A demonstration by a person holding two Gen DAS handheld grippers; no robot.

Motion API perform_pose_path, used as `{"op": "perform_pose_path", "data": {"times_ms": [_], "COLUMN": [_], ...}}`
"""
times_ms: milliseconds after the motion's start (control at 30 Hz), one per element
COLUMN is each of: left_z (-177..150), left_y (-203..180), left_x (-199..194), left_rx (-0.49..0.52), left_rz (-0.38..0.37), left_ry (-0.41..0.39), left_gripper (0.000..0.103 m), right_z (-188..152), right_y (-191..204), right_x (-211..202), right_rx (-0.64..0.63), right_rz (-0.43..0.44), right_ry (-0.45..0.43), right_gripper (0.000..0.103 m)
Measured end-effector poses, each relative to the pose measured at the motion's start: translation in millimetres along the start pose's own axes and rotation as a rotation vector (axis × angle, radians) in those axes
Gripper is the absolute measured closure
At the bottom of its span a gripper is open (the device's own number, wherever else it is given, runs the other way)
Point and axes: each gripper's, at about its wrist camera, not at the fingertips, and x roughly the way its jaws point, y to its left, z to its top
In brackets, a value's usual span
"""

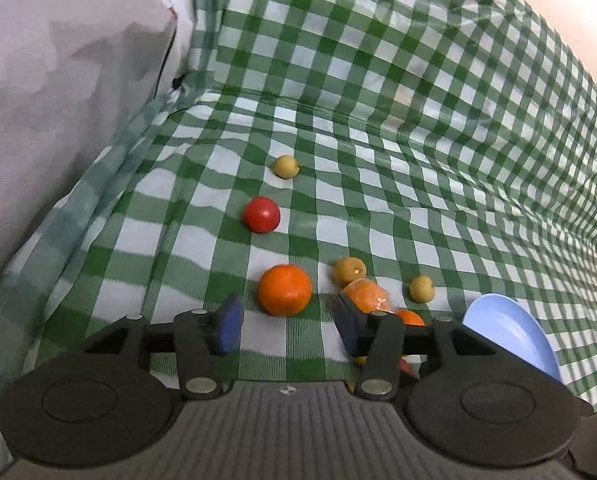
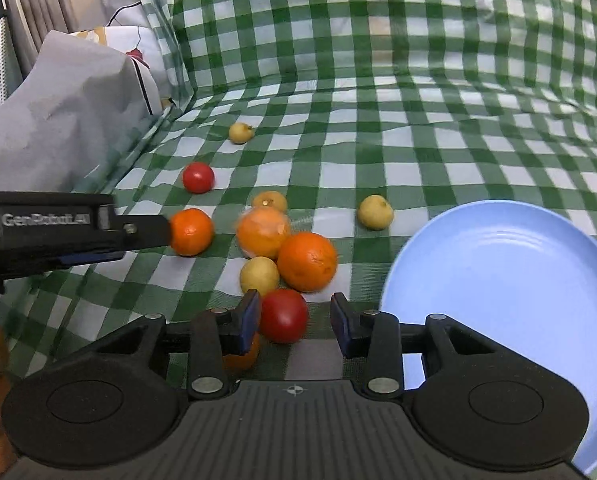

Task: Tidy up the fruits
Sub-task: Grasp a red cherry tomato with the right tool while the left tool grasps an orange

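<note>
Fruits lie on a green checked cloth (image 2: 378,120). My left gripper (image 1: 288,320) is open, its jaws either side of an orange (image 1: 284,289) just ahead of it. It shows from the side in the right wrist view (image 2: 150,232), touching that orange (image 2: 191,231). My right gripper (image 2: 294,320) is open with a red tomato (image 2: 284,315) between its jaws. Just beyond lie a large orange (image 2: 307,262), a wrapped orange (image 2: 263,232) and yellow fruits (image 2: 259,275). A blue plate (image 2: 498,280) lies to the right, empty.
A second tomato (image 1: 261,214) and a yellow fruit (image 1: 285,166) lie farther back. More yellow fruits (image 1: 421,289) sit near the plate (image 1: 510,332). A grey cloth bundle (image 1: 58,100) rises at the left. The checked cloth climbs a backrest behind.
</note>
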Motion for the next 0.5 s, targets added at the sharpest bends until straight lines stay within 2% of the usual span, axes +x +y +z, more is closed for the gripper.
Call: {"op": "perform_pose_path", "data": {"times_ms": [200, 300, 367, 433, 467, 500], "left_z": [3, 2, 0, -1, -1, -1], "left_y": [-6, -11, -13, -13, -13, -13], "left_x": [22, 29, 33, 36, 36, 36], "left_rx": [0.025, 0.057, 0.074, 0.082, 0.082, 0.08], "left_rz": [0.032, 0.06, 0.072, 0.08, 0.079, 0.074], "left_ry": [0.014, 0.015, 0.026, 0.031, 0.031, 0.034], "left_gripper": [0.045, 0.045, 0.046, 0.053, 0.064, 0.065], "right_z": [-1, -1, 0, 0, 1, 2], "right_y": [2, 1, 1, 0, 1, 1], "right_x": [10, 8, 7, 0, -3, -7], "right_rx": [-0.011, -0.013, -0.005, -0.004, -0.008, -0.013], "right_rz": [-0.002, 0.016, 0.025, 0.031, 0.037, 0.042], "right_ry": [0.042, 0.044, 0.043, 0.031, 0.022, 0.012], "right_gripper": [0.062, 0.073, 0.073, 0.073, 0.073, 0.073]}}
